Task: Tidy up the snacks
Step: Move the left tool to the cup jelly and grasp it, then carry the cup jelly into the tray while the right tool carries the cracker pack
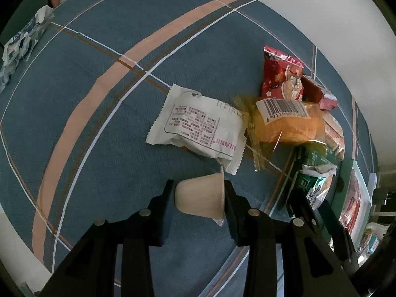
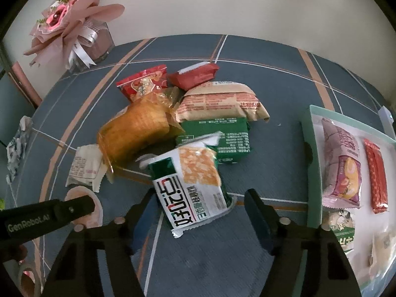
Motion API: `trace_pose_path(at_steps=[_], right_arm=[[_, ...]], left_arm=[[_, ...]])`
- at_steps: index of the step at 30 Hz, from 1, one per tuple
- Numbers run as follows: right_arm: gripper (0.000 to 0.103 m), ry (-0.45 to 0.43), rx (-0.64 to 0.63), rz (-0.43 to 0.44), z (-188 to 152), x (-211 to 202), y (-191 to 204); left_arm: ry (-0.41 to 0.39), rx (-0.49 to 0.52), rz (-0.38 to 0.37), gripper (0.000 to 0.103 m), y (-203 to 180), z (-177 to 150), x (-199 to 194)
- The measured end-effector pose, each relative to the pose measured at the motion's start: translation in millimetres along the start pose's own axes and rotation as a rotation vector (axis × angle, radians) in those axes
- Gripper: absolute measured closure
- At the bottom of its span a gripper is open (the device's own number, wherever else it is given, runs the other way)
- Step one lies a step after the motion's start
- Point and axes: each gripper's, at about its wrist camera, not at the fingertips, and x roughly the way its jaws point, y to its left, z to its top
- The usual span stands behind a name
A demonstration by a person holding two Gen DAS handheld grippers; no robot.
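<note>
The left gripper (image 1: 199,198) has its jaws clamped on a small beige jelly cup (image 1: 201,196), which lies on its side between them, just above the blue plaid cloth (image 1: 99,99) covering the worktop. Just beyond the cup lies a white wrapped cake (image 1: 198,127), and beside that an orange bread pack (image 1: 289,121) with a barcode label and a red snack bag (image 1: 282,76).

The right gripper (image 2: 198,210) has its jaws spread wide either side of a green-and-white cracker bag (image 2: 195,183); the left jaw looks to be touching the bag's edge, though the view does not settle it. Behind this bag sits the loose pile: a green pack (image 2: 222,136), a tan pack with red print (image 2: 220,104), and a dark red packet (image 2: 195,74).

At the right edge of the worktop stands a shallow tray with a mint-green rim (image 2: 310,173). It holds a purple-and-yellow pastry bag (image 2: 342,163), a red-orange stick pack (image 2: 376,175) alongside it, a green-and-white bag (image 2: 342,227) at its near end, and a pale pack (image 2: 383,245) in the near corner, too blurred to name.

A pink paper bouquet (image 2: 66,22) stands at the far left corner.
</note>
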Motion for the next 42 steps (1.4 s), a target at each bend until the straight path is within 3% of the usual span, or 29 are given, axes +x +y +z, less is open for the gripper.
trace_pose_path(at_steps=[4, 17, 28, 35, 42], right_arm=[[0.050, -0.008, 0.000, 0.004, -0.1, -0.3, 0.5], [0.050, -0.026, 0.047, -0.008, -6.5, -18.0, -16.2], [0.050, -0.091, 0.059, -0.022, -6.4, -58.4, -17.0], [0.050, -0.096, 0.103, -0.026, -9.4, -75.7, -34.3], [0.050, -0.082, 0.157, -0.095, -14.4, -86.6, -60.7]], left_arm=[[-0.004, 0.001, -0.004, 0.064, -1.0, 2.3, -0.2], [-0.073, 0.005, -0.055, 0.064, -11.0, 21.0, -18.1], [-0.135, 0.039, -0.075, 0.064, -28.4, 21.3, -34.8], [-0.166, 0.103, -0.090, 0.064, -46.7, 12.2, -47.0], [-0.176, 0.182, -0.092, 0.064, -71.7, -4.8, -55.3]])
